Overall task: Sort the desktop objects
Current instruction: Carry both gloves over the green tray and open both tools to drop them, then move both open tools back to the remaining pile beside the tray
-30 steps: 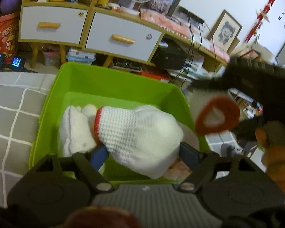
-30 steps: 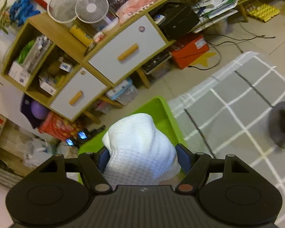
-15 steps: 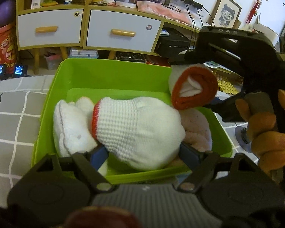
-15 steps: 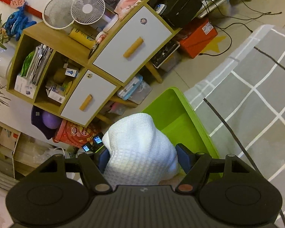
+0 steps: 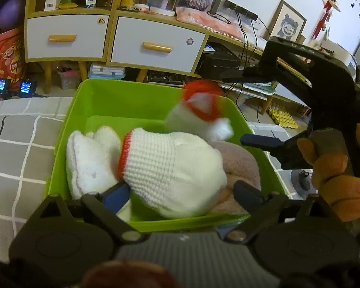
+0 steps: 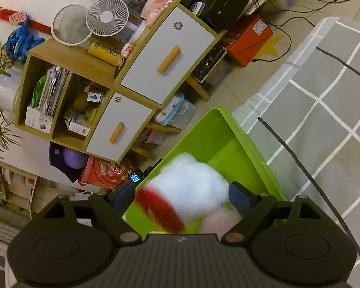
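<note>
A green bin (image 5: 79, 110) stands on the grey checked cloth. My left gripper (image 5: 182, 192) is open over the bin, a white knit glove with a red cuff (image 5: 170, 165) lying between its fingers. A second white glove with a red cuff (image 5: 201, 112) is blurred, dropping into the bin from my right gripper (image 6: 182, 196), whose fingers are spread apart. It also shows blurred in the right wrist view (image 6: 187, 192) over the bin (image 6: 249, 139). Another white glove (image 5: 88, 160) and a pink cloth (image 5: 240, 165) lie in the bin.
A wooden cabinet with white drawers (image 5: 156, 45) stands behind the bin. The checked cloth (image 5: 19, 148) lies to the left. The right gripper's body and the hand on it (image 5: 324, 144) are close at the bin's right. A black cable (image 6: 297, 160) crosses the cloth.
My right gripper opened and let go of its glove, which drops into the bin. My left gripper's fingers have spread; its glove has settled lower into the bin.
</note>
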`<move>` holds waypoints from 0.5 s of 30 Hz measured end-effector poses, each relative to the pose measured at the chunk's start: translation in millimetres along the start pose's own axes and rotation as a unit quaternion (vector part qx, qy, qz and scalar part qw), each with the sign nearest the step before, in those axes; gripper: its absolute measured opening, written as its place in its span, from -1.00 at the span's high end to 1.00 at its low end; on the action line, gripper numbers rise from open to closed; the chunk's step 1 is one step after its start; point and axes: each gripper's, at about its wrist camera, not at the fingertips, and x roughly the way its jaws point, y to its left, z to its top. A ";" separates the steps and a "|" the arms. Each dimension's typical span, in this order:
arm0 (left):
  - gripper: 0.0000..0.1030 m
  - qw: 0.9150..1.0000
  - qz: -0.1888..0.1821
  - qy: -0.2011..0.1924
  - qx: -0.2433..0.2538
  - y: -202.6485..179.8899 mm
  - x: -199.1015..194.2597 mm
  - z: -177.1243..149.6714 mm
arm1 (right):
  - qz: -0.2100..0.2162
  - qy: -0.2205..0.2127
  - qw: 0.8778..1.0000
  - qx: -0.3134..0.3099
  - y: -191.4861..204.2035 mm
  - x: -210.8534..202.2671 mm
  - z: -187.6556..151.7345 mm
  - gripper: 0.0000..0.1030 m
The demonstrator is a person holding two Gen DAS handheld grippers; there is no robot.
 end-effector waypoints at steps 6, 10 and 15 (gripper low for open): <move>-0.89 1.000 -0.004 -0.008 -0.002 -1.0 -7.3 -0.7 | -0.007 0.000 1.000 -0.010 4.0 -4.9 -1.6 -0.67; -0.91 1.000 -0.007 -0.012 -0.003 -1.9 -11.1 -0.2 | -0.015 0.001 1.000 -0.017 4.4 -9.1 -2.7 -0.67; -0.94 1.000 -0.010 -0.015 0.003 -6.4 -18.2 -0.2 | -0.031 0.007 0.999 -0.031 6.2 -16.1 -4.6 -0.67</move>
